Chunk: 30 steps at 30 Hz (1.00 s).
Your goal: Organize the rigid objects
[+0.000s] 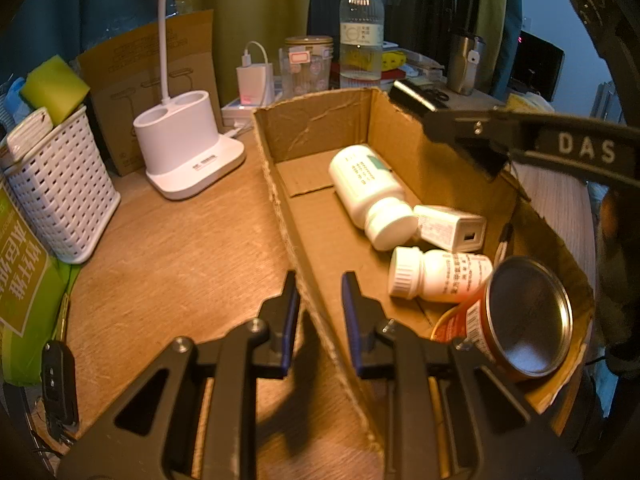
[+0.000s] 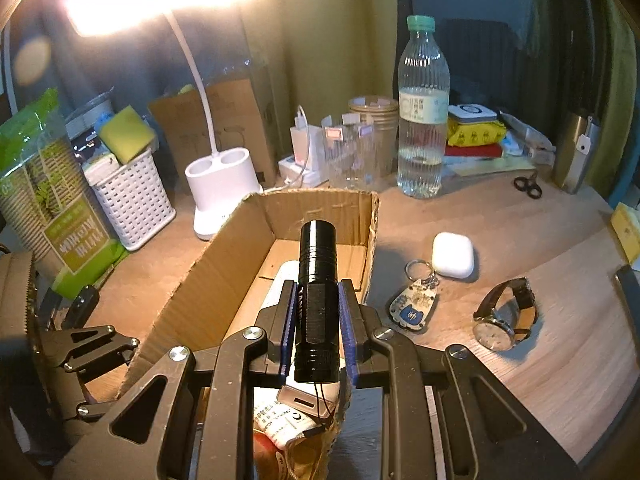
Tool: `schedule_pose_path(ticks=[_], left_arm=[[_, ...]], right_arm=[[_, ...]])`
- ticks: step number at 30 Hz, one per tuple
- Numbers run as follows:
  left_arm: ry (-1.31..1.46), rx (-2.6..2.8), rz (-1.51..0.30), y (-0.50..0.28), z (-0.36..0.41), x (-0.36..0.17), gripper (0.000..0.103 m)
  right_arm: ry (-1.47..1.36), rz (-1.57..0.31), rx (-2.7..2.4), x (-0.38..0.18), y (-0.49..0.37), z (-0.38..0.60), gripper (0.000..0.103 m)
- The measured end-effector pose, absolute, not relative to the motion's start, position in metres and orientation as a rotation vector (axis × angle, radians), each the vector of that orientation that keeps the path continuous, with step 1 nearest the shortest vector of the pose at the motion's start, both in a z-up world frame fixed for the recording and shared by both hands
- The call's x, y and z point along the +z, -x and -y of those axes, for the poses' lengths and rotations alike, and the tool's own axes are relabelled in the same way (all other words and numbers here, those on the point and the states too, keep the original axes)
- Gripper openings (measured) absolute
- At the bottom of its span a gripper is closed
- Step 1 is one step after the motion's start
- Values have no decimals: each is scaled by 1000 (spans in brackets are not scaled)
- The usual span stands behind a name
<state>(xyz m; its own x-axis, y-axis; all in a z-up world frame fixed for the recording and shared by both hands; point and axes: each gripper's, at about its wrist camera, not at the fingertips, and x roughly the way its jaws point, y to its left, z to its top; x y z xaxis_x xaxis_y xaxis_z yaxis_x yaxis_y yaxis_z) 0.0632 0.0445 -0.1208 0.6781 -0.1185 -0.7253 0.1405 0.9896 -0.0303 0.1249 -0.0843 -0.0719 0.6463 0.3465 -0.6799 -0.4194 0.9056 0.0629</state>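
An open cardboard box [image 1: 320,128] lies on the wooden desk. Inside it are a large white pill bottle [image 1: 368,188], a small white bottle [image 1: 440,274], a white charger [image 1: 452,226] and a red tin can [image 1: 520,316]. My left gripper [image 1: 318,280] is shut on the box's left wall, which runs between its blue pads. My right gripper [image 2: 318,286] is shut on a black flashlight [image 2: 318,248] and holds it over the box [image 2: 320,208], lens end pointing away. In the left wrist view the flashlight [image 1: 412,94] shows above the box's far right corner.
Right of the box lie a white earbud case [image 2: 452,255], a key tag [image 2: 414,308] and a wristwatch [image 2: 504,316]. Behind stand a water bottle [image 2: 422,120], a lamp base [image 2: 222,184] and a white basket [image 2: 132,196]. A car key [image 1: 58,376] lies at the desk's left edge.
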Motion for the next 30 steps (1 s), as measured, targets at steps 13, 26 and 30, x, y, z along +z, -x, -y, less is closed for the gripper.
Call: schedule_pose_path(ticks=[13, 26, 30], left_arm=[[-27, -146, -813, -63, -44, -121, 22], [-27, -146, -814, -63, -44, -121, 22], [-27, -146, -814, -63, -44, -121, 22]], right_arm=[[122, -794, 395, -83, -134, 81, 23], [80, -712, 334, -57, -120, 114, 29], [57, -695, 288, -51, -120, 133, 30]])
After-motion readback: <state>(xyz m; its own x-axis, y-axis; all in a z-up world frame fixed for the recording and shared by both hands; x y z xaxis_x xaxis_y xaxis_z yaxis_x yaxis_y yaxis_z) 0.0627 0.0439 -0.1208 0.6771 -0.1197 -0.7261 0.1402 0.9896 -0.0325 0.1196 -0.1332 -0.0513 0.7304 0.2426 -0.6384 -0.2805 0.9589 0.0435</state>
